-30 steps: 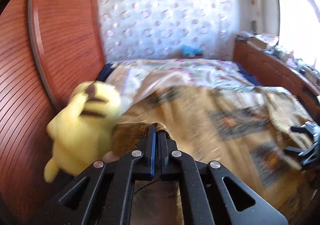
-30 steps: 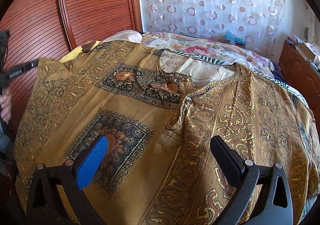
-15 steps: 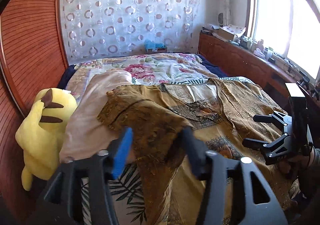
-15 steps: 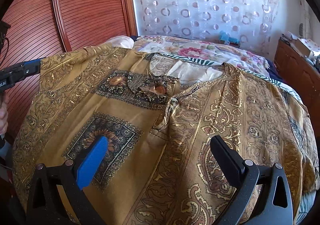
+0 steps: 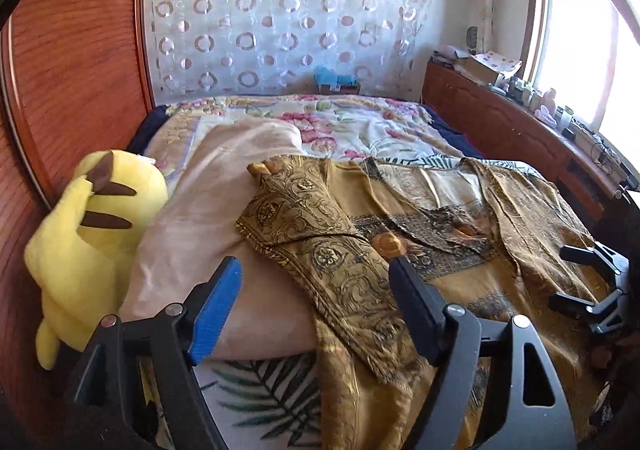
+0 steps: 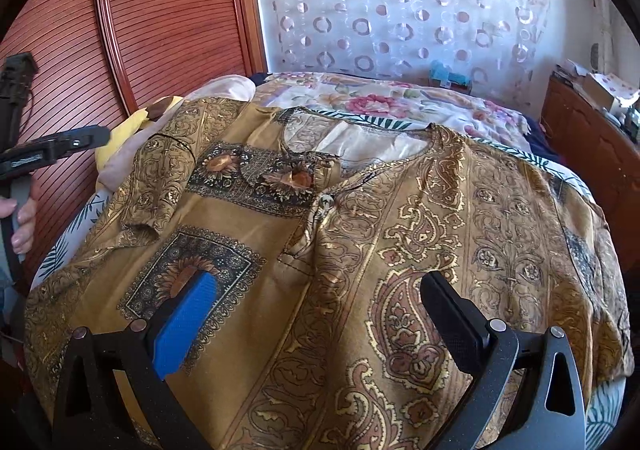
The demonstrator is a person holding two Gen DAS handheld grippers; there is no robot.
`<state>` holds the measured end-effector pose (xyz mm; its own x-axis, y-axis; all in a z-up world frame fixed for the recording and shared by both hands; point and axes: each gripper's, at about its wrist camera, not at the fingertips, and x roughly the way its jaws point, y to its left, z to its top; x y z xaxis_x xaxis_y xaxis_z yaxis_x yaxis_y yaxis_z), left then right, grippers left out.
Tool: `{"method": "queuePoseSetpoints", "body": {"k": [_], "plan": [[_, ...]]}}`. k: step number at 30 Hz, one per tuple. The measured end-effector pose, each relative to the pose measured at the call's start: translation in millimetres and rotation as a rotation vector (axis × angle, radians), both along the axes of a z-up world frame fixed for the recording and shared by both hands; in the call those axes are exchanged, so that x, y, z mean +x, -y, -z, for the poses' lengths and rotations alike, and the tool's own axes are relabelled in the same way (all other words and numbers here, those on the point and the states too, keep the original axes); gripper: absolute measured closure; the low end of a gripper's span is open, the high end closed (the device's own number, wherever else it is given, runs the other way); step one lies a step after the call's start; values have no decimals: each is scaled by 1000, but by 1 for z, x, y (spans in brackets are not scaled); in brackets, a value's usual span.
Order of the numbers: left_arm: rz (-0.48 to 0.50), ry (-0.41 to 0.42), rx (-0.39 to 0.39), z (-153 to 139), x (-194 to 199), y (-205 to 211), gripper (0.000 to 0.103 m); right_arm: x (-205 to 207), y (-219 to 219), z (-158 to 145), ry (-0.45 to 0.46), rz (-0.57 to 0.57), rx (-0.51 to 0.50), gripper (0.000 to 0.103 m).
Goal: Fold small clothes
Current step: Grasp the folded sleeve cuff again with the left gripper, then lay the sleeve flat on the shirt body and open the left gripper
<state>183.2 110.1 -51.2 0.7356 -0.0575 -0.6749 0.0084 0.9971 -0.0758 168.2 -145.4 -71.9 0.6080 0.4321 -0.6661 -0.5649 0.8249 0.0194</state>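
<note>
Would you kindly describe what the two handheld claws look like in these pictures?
Both look alike. The left claw has a black frame of angular struts with triangular cut-outs and silver round bolts; one finger carries a bright blue ribbed pad, the other a black pad. The right claw is the same: black frame, silver bolts, one blue pad, one black.

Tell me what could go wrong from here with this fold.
The folded sleeve lies loose and bunched on the shirt; the left gripper, jaws just opened, grips nothing, so the sleeve may slide back. The shirt's left edge droops off the pillow, so that side may fold crooked. The right gripper hangs open above the cloth, pinning nothing.
</note>
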Motion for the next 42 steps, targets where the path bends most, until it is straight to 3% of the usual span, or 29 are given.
{"method": "queuePoseSetpoints", "body": {"k": [6, 8, 11, 13, 16, 20, 21, 23, 26, 30, 31, 32, 35, 42], "plan": [[-12, -83, -80, 23, 27, -6, 41, 6, 2, 7, -20, 12, -21, 1], [-15, -81, -68, 24, 27, -4, 74, 8, 1, 10, -34, 13, -33, 1], [0, -57, -26, 19, 25, 4, 94, 11, 1, 10, -52, 6, -21, 1], [20, -50, -10, 14, 26, 7, 98, 10, 0, 10, -60, 6, -20, 1], [31, -48, 2, 10, 27, 9, 99, 11, 0, 10, -65, 5, -21, 1], [-42, -27, 31, 4, 25, -1, 98, 15, 0, 8, -65, 10, -25, 1], [-57, -33, 29, 4, 25, -5, 94, 15, 0, 8, -65, 10, -25, 1], [-62, -48, 9, 9, 26, -11, 57, 16, 0, 8, -66, 11, -27, 1], [-59, -88, -63, 23, 31, -19, 47, 16, -1, 9, -66, 12, -31, 1], [-58, -140, -132, 41, 37, -20, 47, 16, -2, 9, -70, 13, -28, 1], [-53, -132, -133, 41, 35, -18, 55, 17, -1, 9, -71, 14, -26, 1], [-50, -123, -126, 40, 34, -15, 71, 17, -1, 9, -72, 17, -26, 1], [-31, -79, -71, 30, 29, -5, 86, 17, 0, 9, -73, 21, -24, 1], [-8, 24, -4, -4, 19, 6, 88, 14, -3, 10, -65, 17, -44, 1]]}}
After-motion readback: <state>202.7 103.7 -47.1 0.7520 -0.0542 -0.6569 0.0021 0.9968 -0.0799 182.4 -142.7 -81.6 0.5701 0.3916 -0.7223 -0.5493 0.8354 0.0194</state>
